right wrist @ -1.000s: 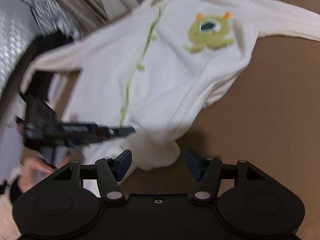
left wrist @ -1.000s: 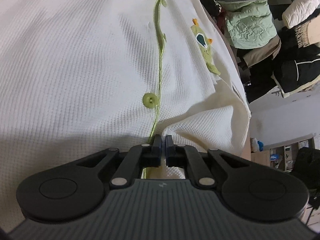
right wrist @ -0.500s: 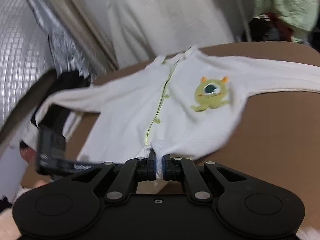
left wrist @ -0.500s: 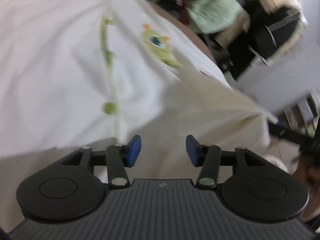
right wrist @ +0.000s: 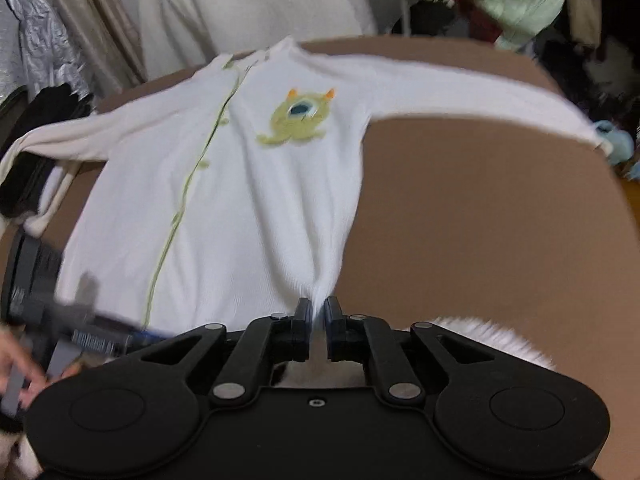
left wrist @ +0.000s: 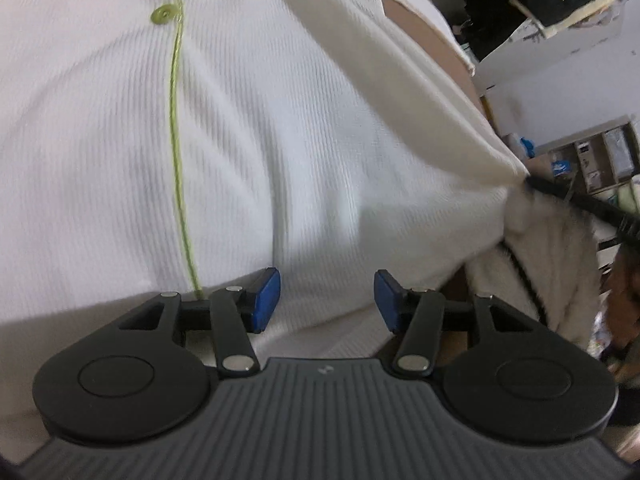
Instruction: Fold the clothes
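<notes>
Cream knitwear fills our left wrist view: the cardigan [left wrist: 280, 128] lies just under our left hand-held gripper [left wrist: 327, 300], whose blue pads [left wrist: 266, 294] stand apart with nothing between them, poised over the hem beside the green-trimmed placket [left wrist: 176, 120] and a green button [left wrist: 163, 14]. Further right in that view the hem is drawn into a taut point where our right hand-held gripper [left wrist: 568, 196] pinches it.

In our right wrist view the cardigan [right wrist: 240, 184] is spread face up on the brown table [right wrist: 480, 220], sleeves stretched out left and right, collar at the far side. A green monster patch [right wrist: 298, 118] sits on the chest, right of the placket. At the near left our left hand-held gripper [right wrist: 100, 336] shows blurred at the hem. Our right hand-held gripper [right wrist: 318, 312] is clamped on the near right corner of the hem, the cloth bunching between its closed fingers.
</notes>
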The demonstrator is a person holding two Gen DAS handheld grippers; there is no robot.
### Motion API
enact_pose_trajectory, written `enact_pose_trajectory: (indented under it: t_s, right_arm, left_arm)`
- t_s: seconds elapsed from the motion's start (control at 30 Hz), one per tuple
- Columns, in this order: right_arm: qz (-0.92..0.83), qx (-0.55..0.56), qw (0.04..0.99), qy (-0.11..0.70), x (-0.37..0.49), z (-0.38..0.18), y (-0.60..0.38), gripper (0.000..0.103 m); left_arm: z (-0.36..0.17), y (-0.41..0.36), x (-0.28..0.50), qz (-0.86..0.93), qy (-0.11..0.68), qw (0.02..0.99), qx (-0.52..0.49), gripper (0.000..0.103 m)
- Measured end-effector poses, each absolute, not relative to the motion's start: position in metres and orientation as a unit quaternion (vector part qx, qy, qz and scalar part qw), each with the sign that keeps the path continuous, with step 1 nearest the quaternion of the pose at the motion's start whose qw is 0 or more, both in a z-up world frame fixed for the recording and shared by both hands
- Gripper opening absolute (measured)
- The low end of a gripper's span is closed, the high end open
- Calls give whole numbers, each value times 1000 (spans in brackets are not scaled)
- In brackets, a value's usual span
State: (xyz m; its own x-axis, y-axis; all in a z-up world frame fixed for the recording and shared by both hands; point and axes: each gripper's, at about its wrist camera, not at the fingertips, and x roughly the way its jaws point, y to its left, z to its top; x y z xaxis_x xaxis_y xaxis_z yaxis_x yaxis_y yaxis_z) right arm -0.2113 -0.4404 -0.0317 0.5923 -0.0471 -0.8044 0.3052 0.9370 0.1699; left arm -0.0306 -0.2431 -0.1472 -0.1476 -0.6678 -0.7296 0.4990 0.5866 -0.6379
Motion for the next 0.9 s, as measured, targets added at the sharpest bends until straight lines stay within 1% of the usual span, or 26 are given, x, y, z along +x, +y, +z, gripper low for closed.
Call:
enact_pose_trajectory:
  t_s: [0.03,0.07,0.17,0.27,0.37,0.4,0.47,0.53,0.6,0.7,0.73,0.77,0.87,0.9]
  right_arm:
    - [-106,142,883,435,-210,-28,-441,30]
    - [-102,146,884,432,-207,-27,-441,41]
    - [-87,160,889,421,-200,-24,-441,42]
    - [-71,169,892,413,-192,-22,-439,42]
    - [-14,148,889,433,-175,-28,-416,42]
    - [14,139,887,441,-168,-30,-406,42]
    - [76,114,878,459,-152,-36,-387,42]
    - [116,87,865,479,-138,-45,-367,42]
    - [141,67,854,497,-125,-58,-347,42]
    - [186,46,829,526,-107,-82,-314,43]
    - [199,33,821,533,-105,-89,-302,45]
    - [208,11,815,541,-103,-96,-291,49]
    - [226,-90,797,553,-100,-116,-258,57]
    - [234,-127,793,548,-101,-122,-249,57]
  left_arm:
    - [-146,-241,-36,-450,606,653,-63,51]
    - [-144,-239,-40,-451,603,656,-57,51]
    - [-135,-232,-52,-450,597,663,-44,51]
    - [-119,-222,-58,-440,574,691,-12,51]
    - [-92,-197,-48,-421,531,735,13,53]
    - [-85,-188,-42,-412,520,747,18,56]
    - [-79,-174,-31,-381,507,772,48,57]
    - [-80,-169,-28,-358,505,782,77,57]
    - [-93,-162,-37,-375,516,766,76,57]
    - [-112,-178,-45,-384,529,754,72,58]
    - [-118,-185,-48,-381,531,753,78,59]
    - [-122,-196,-52,-376,528,756,95,59]
    - [-126,-208,-61,-366,497,771,157,57]
    - [-124,-211,-64,-369,488,774,165,58]
